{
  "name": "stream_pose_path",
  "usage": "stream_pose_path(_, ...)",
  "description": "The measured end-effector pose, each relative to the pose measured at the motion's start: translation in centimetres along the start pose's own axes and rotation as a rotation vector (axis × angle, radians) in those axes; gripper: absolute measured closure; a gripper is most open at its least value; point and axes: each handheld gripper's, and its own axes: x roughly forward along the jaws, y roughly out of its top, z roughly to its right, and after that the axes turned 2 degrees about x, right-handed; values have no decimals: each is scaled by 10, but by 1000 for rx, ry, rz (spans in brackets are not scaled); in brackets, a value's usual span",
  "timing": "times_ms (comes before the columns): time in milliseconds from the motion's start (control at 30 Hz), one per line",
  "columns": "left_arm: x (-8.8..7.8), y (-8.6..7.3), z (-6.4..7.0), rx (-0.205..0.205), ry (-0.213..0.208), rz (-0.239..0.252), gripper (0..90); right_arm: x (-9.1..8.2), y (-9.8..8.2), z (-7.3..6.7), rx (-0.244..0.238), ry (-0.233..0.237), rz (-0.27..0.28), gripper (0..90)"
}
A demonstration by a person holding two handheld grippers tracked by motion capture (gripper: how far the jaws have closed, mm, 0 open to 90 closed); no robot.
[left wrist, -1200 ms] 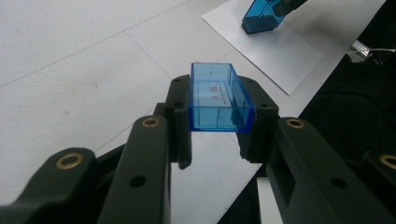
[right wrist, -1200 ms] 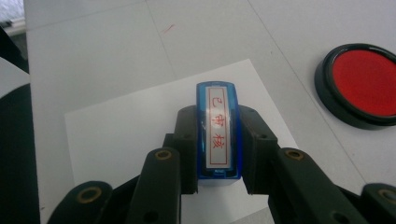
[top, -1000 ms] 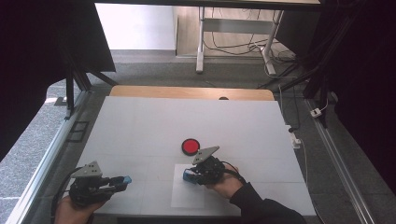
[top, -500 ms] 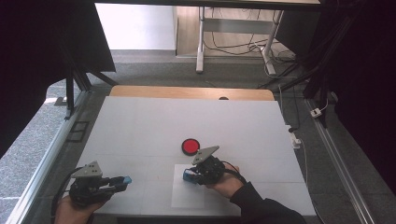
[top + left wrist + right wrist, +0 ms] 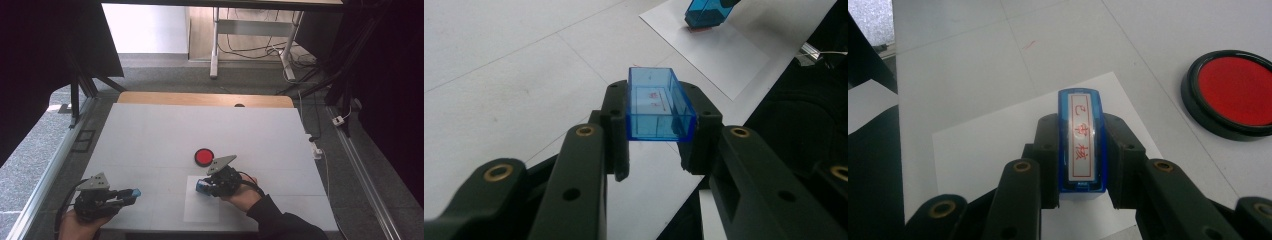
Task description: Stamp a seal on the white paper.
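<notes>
Clamping a blue stamp (image 5: 1081, 142), the right gripper's (image 5: 1081, 165) view reveals its red-lettered label.

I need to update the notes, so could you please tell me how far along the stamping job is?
Done: the blue cap is off and gripped by the left tool. In hand: the right tool grips the blue stamp and presses it on the white paper, beside the red ink pad. Left: lifting it to check the print and recapping.
</notes>
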Motion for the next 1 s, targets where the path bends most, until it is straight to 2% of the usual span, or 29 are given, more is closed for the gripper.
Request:
stream_pose_path(300,0,0,0,3,-3,1,682,-8,4,-1,19,7,29,714)
stream_pose_path(800,0,0,0,6,-5,2,682,-28,13,-5,5,12,88,714)
stream_pose_path(1000,0,0,0,5,-7,2,682,-37,16,-4,25,18,138,714)
